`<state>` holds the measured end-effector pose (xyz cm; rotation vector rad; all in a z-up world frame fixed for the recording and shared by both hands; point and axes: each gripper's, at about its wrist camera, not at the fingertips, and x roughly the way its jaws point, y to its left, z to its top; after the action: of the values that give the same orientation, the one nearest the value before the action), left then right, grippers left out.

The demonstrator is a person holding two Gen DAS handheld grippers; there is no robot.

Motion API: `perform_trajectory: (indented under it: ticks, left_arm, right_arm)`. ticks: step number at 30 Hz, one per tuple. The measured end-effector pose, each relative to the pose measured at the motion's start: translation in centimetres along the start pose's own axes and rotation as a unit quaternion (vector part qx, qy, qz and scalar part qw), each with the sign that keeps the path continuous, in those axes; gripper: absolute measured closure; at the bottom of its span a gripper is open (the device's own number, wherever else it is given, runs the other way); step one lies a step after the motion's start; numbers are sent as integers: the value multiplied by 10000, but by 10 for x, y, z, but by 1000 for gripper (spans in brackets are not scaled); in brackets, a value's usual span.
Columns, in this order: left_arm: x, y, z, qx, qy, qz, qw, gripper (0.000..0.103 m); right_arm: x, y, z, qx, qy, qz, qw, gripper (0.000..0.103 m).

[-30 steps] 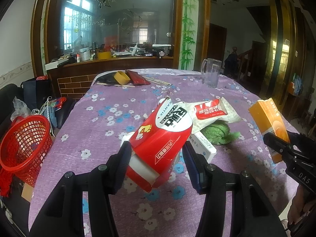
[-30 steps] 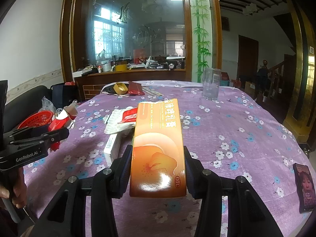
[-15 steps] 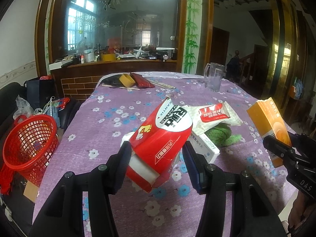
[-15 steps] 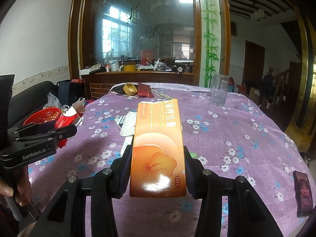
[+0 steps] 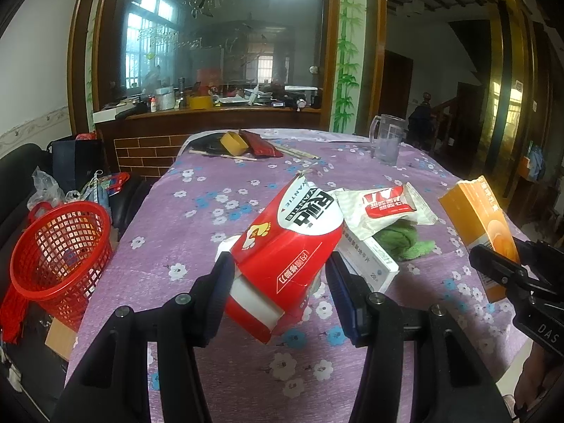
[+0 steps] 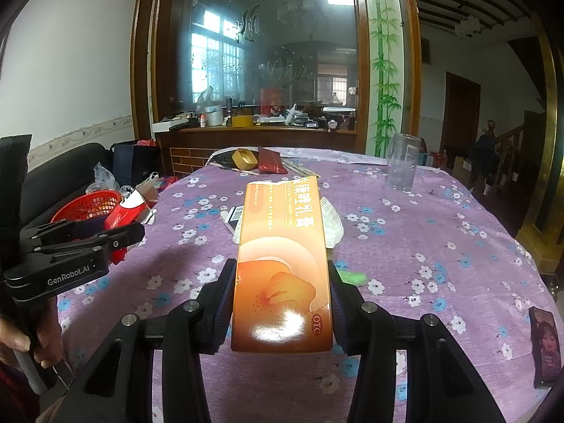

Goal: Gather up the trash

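Observation:
My left gripper is shut on a red and white carton, held above the purple flowered tablecloth. My right gripper is shut on a long orange box, also held above the table; the box shows at the right of the left wrist view. A red mesh basket stands on the floor left of the table. On the table lie a white and red wrapper, a white box and a green cloth.
A glass mug stands at the far right of the table. A yellow tape roll, a red pouch and chopsticks lie at the far edge. A phone lies near the right edge. Bags and a dark sofa sit left.
Both grippers have pulled back and up a little from the table with their boxes still held. The red basket now appears closer in the left wrist view.

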<state>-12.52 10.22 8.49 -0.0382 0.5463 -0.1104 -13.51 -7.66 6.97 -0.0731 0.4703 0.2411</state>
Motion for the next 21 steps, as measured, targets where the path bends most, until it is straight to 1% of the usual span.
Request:
perform_trajectory:
  ticks: [8, 13, 16, 21]
  left_arm:
    - [0, 2, 0, -11, 12, 26, 10000, 51]
    - [2, 10, 1, -85, 42, 91, 9999, 51]
    - [0, 20, 4, -182, 40, 150, 9997, 51]
    - [-11, 45, 12, -343, -70, 368, 9987, 50]
  right_arm:
    - [4, -1, 2, 21, 38, 114, 9999, 52]
    - [12, 0, 5, 39, 134, 296, 9995, 52]
    - [16, 3, 10, 26, 164, 385, 9991, 52]
    - [22, 13, 28, 19, 164, 705, 9974, 52]
